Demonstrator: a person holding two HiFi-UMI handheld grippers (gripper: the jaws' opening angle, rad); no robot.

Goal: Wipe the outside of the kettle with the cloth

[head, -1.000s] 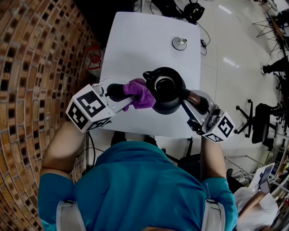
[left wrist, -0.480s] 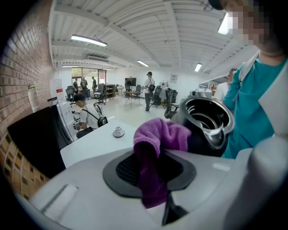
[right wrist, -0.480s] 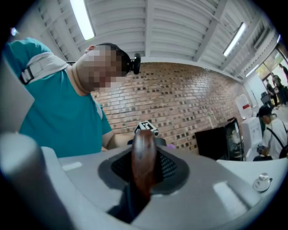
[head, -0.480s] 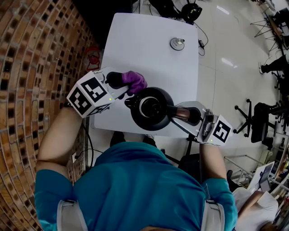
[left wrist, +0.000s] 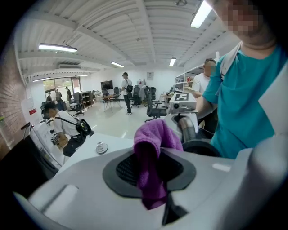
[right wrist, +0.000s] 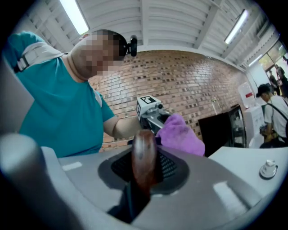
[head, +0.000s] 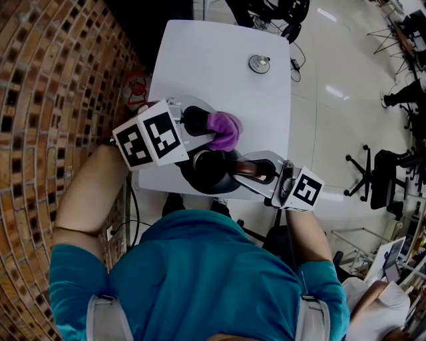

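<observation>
- The black kettle (head: 208,174) is at 6 o'clock on the white bench (head: 219,60), by its near edge. I cannot tell whether its base rests on the top.
- Its brown wooden handle (head: 251,170) points to 3 o'clock. The right gripper (head: 258,172) is clamped on it at a narrow gap, a pad on each side of the wood.
- The left gripper (head: 212,126) reaches in from 9 o'clock and pinches the purple cloth (head: 224,128) between its jaws. The cloth bulges out past the tips.
- The cloth sits at 12 o'clock of the kettle, apparently against its far upper side.
- The left gripper's marker cube (head: 150,136) covers the bench edge at 9 o'clock. In the head view it hides part of the kettle's left flank.
- In the left gripper view the hanging cloth blocks the middle, and the kettle's dark rim shows just to its right.
- A small round metal piece (head: 259,63) lies on the bench at 1 o'clock of the kettle, well apart from it and near the far end.
- A brick wall (head: 46,100) runs close along the bench at 9 o'clock.
- Office chairs (head: 383,176) stand at 3 o'clock on the glossy floor, well apart from the bench.
- Cables and black gear (head: 286,12) lie at 12 o'clock, beyond the far end.
- The left gripper view shows a seated person (left wrist: 63,130) with a backpack, past the bench.
</observation>
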